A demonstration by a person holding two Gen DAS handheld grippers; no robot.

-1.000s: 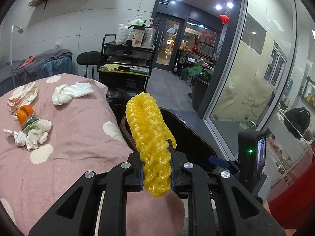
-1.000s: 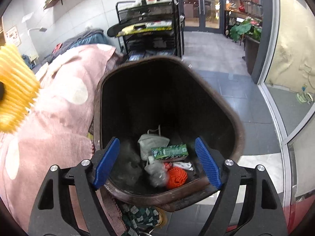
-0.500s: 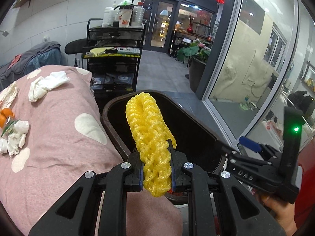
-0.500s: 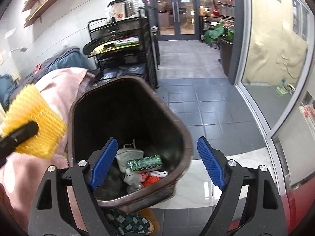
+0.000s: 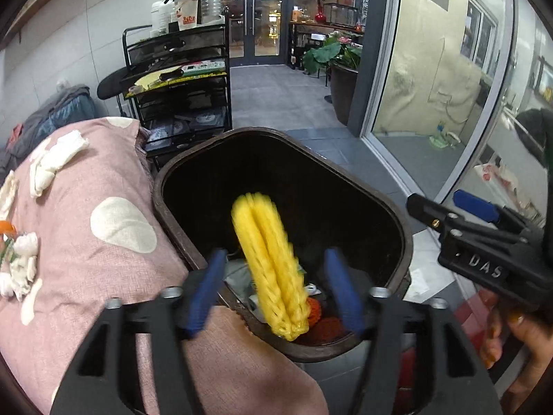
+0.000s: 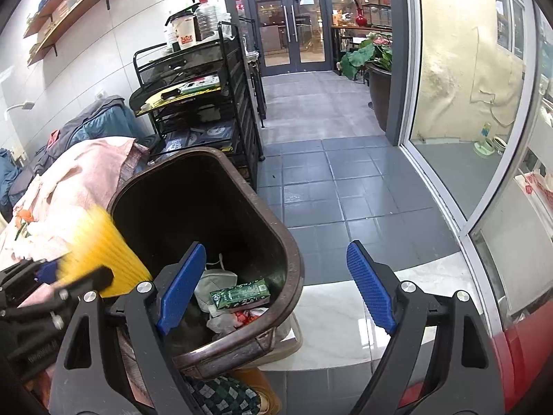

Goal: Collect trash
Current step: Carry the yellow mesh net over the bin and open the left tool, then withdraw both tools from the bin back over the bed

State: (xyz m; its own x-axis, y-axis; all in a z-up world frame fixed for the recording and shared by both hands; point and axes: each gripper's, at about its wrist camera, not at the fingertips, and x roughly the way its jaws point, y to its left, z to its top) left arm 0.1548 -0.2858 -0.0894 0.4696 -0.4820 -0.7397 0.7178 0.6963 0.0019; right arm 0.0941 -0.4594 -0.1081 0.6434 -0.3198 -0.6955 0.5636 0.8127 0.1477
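Left gripper [image 5: 274,288]: jaws spread wide, blue pads [image 5: 204,292] apart and blurred, clear of the object between them. Yellow foam net sleeve [image 5: 269,266]: folded double, motion-blurred, free of both pads, over the open mouth of the bin; its lower end overlaps the trash inside. In the right wrist view the same sleeve [image 6: 100,252] shows at the bin's left rim, beside the left gripper's black finger [image 6: 86,278].

Right gripper [image 6: 273,288]: jaws spread wide, nothing between the blue pads [image 6: 371,285]; the left pad sits over the bin's near rim, the right pad over floor tiles. In the left wrist view it [image 5: 452,211] sits to the right of the bin, held by a hand [image 5: 511,332].

Trash bin [image 5: 401,228]: dark brown, rounded rectangular rim, standing against the pink cushion. Contents: crumpled grey-white face mask [image 6: 216,282], green carton [image 6: 240,294], crumpled wrapper with red print [image 6: 238,318], orange-red net [image 5: 316,311].

Pink cushion [image 5: 86,259]: pale spots, left of the bin. On it: crumpled white tissues [image 5: 52,162] toward the far end; more white tissue wads [image 5: 20,263] and an orange scrap [image 5: 7,226] at the left edge.

Black wire shelving cart [image 5: 179,79]: behind the bin, bottles [image 5: 211,0] on top.

Potted plant [image 5: 335,58]: by the glass doors [image 5: 255,20].
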